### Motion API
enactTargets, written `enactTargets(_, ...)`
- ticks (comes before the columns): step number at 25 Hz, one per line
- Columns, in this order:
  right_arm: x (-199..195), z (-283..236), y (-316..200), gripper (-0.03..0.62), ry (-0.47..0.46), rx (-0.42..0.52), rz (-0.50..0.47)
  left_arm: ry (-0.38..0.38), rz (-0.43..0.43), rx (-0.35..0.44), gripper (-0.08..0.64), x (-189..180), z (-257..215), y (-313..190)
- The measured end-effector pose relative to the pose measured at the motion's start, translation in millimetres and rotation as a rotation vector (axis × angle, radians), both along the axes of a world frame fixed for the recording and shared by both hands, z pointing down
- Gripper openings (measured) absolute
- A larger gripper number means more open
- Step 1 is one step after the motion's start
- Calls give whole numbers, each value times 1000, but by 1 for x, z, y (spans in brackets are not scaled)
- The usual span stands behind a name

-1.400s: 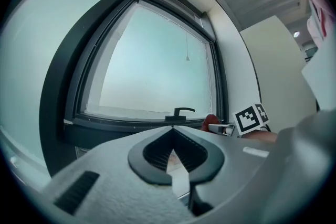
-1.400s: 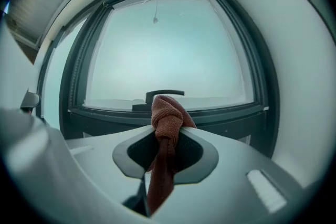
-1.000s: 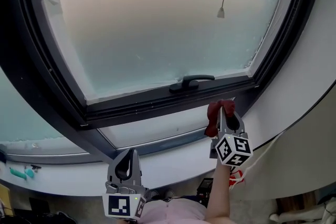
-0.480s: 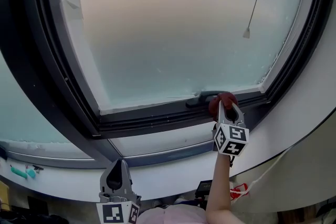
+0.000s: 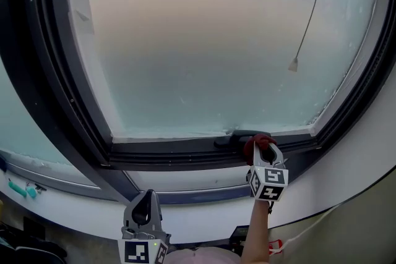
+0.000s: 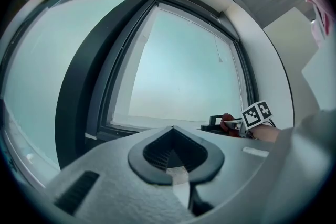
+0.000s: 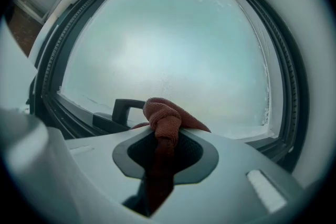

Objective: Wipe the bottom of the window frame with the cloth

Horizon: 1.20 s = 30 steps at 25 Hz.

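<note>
A bunched red cloth sticks out of my right gripper, whose jaws are shut on it. The cloth sits against the dark bottom rail of the window frame, just right of the black window handle. In the left gripper view the cloth shows far off by the handle. My left gripper hangs low at the near edge, away from the frame, its jaws shut with nothing between them.
Frosted glass fills the frame above the rail. A blind cord with a small weight hangs at the right. A white sill runs below the frame. A small teal object lies on the sill far left.
My right gripper has carried the cloth up from below the rail to the bottom frame beside the handle. The head view has tilted upward. The left gripper has stayed low.
</note>
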State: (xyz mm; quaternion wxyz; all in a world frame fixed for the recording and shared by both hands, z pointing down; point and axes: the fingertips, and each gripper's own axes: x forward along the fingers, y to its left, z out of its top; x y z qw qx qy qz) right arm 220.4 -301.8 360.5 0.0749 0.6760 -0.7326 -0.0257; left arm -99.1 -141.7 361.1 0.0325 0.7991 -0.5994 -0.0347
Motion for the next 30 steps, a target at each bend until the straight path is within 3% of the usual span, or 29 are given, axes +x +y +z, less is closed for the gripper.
enactTargets(4, 2, 0, 1, 77, 31, -4, -50, 58, -7, 51, 3, 28, -20, -7)
enactTargets(12, 11, 1, 2, 75, 20, -24, -101, 55, -31, 51, 3, 53, -18, -2)
enactTargets(18, 43, 2, 6, 77, 26, -25, -27, 58, -67, 38, 3, 56, -14, 6)
enactTargets(23, 69, 1, -4, 77, 16, -40, -6, -2, -41, 7, 3, 66, -5, 8)
enactTargets(30, 79, 0, -16, 77, 99, -84, 10, -64, -6, 48, 3, 86, -10, 9)
